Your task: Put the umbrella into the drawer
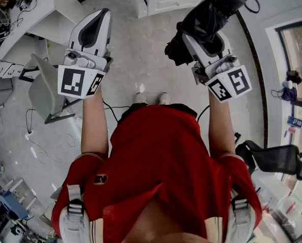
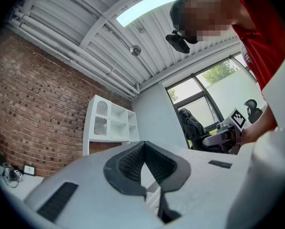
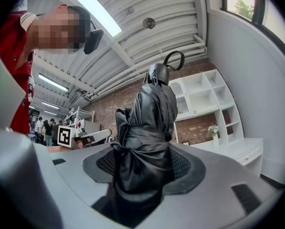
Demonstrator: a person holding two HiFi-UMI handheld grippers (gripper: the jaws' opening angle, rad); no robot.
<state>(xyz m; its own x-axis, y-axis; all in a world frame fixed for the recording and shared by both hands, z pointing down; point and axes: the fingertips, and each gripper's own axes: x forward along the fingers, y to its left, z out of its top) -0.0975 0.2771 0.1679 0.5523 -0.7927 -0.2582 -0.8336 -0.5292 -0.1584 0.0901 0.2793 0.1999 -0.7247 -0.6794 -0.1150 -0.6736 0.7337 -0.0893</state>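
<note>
Right gripper (image 3: 144, 168) clamped on folded umbrella (image 1: 207, 18); long axis runs along jaws, handle end far. Open drawer (image 1: 177, 3) lies far, slightly left of it. Left gripper (image 1: 96, 23) closed, empty.

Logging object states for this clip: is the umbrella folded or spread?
Folded. The black umbrella is bundled tight with its strap wrapped round it, and the right gripper is closed on the bundle.

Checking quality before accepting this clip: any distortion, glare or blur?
Head view: sharp, evenly lit, edges curved. Left gripper view: heavy fisheye, long ceiling light strip blown out. Right gripper view: fisheye too; the folded black fabric umbrella reads dark but sharp.
</note>
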